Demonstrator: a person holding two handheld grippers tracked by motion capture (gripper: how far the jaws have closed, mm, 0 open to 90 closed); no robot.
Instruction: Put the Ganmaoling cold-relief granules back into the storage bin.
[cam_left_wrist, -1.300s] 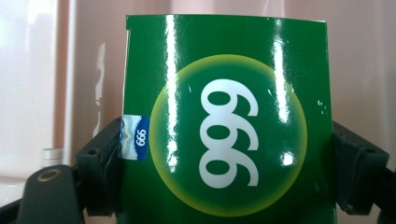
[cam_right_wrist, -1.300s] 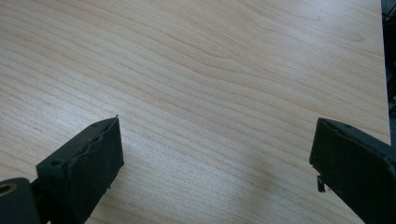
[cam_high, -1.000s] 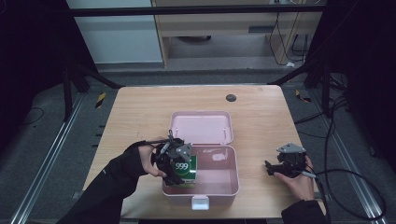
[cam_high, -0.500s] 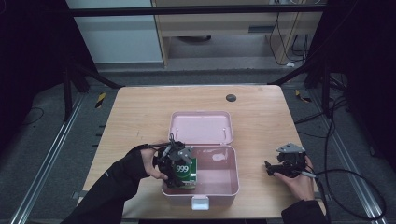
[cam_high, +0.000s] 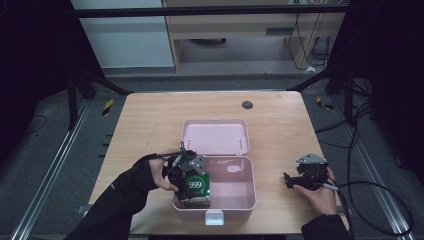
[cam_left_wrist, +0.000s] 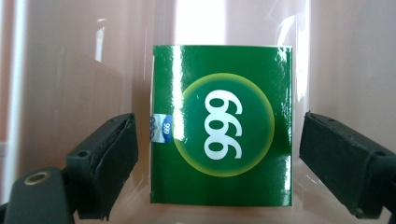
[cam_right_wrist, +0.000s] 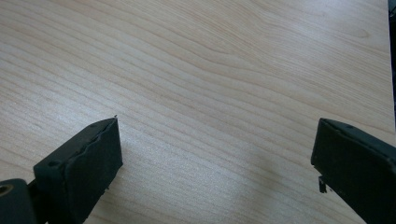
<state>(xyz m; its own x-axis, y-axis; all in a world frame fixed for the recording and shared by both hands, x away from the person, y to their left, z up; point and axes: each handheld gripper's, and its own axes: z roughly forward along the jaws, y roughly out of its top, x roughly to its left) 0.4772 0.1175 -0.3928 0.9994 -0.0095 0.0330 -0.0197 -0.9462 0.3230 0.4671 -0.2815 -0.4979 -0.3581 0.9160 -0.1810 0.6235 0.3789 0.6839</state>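
Note:
A green box (cam_high: 196, 186) marked 999 stands in the left part of an open pink case (cam_high: 235, 192). In the left gripper view the green box (cam_left_wrist: 222, 126) sits between my left gripper's (cam_left_wrist: 217, 158) jaws, with a narrow gap at each side. Those jaws have just been opening and the pads do not press on the box. In the high view my left gripper (cam_high: 191, 172) hovers at the case's left wall. My right gripper (cam_high: 289, 180) rests low over bare wood right of the case; the right gripper (cam_right_wrist: 215, 163) stands wide open with nothing between its jaws.
The case's lid (cam_high: 215, 136) lies flat toward the back, and a white latch (cam_high: 214, 218) sticks out at the front. A small dark round spot (cam_high: 247, 105) marks the table (cam_high: 150, 125) near its far edge. Dark floor and metal rails surround the table.
The green box sits a little lower and nearer the case's front wall than a second ago. The right hand has kept still.

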